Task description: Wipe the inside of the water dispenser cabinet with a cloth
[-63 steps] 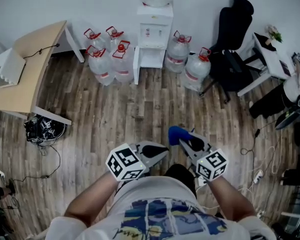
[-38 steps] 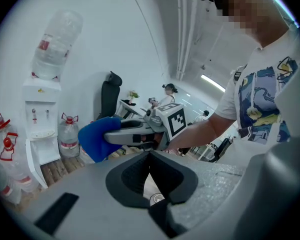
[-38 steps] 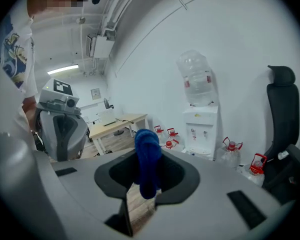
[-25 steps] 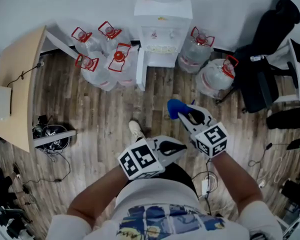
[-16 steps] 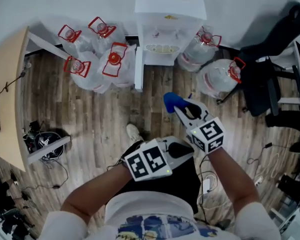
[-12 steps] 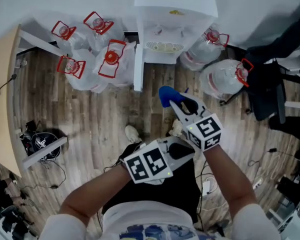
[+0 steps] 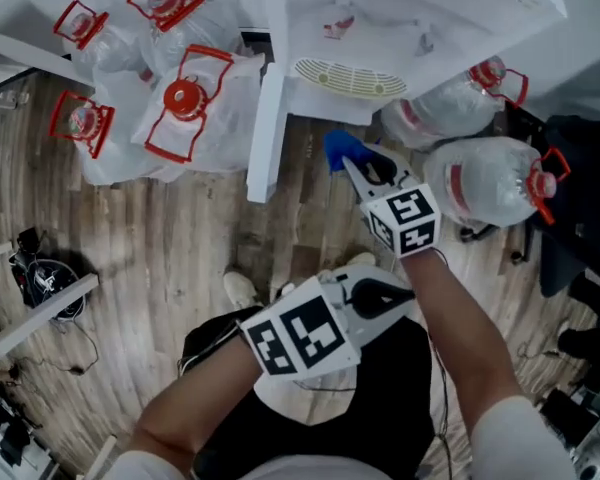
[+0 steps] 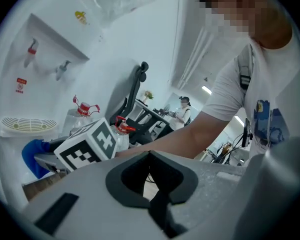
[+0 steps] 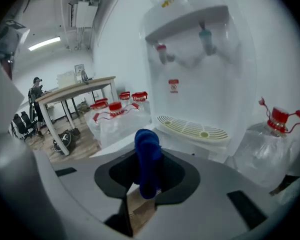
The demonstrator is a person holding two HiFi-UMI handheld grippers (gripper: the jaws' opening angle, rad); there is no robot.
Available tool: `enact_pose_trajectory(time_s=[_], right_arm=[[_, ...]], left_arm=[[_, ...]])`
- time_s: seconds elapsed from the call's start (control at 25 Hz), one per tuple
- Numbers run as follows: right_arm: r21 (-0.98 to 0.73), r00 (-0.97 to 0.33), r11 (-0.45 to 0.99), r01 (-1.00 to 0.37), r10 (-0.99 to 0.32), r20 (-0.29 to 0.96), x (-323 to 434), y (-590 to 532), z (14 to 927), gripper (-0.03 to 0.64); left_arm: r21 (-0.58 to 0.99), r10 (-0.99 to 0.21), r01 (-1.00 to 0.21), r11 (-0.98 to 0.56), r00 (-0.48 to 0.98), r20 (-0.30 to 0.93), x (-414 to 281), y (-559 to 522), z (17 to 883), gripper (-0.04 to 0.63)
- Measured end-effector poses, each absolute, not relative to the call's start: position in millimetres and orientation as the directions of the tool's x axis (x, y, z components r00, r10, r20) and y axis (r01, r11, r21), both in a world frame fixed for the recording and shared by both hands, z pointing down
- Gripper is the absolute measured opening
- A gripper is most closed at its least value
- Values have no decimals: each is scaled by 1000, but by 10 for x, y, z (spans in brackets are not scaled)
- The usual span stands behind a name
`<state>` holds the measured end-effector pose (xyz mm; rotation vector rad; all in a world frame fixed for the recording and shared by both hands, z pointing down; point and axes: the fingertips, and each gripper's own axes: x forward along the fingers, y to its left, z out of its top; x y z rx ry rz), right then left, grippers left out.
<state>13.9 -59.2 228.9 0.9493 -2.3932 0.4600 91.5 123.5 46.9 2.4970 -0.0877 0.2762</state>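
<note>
Near the water dispenser (image 7: 400, 18), blue cloth (image 7: 338, 148) is clamped by right gripper (image 7: 355, 163); left gripper (image 7: 400, 296) is closed, empty. Cloth could be snagged loose on cabinet door (image 7: 264, 133).

Cannot see inside the water dispenser (image 7: 420, 18), cropped at the far edge. Can make out only the far end of the cloth (image 7: 338, 146), otherwise buried between the jaws of the right gripper (image 7: 352, 163).
</note>
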Motion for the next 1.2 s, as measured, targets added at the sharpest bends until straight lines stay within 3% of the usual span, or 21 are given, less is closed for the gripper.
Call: enact_pose_trajectory(time_s=[0.56, 0.8, 1.2], right_arm=[[-39, -518, 602, -798, -651, 554, 261, -1946, 4674, 91], [-3, -494, 569, -822, -711, 501, 231, -2524, 5179, 91], [55, -501, 564, -824, -770, 395, -44, -3317, 5310, 91]], left_arm=[[527, 95, -18, -850, 978, 186, 1112, 625, 2247, 0], [517, 166, 47, -855, 968, 187, 1070, 593, 2632, 0], [498, 166, 56, -866, 970, 179, 1073, 400, 2848, 0]])
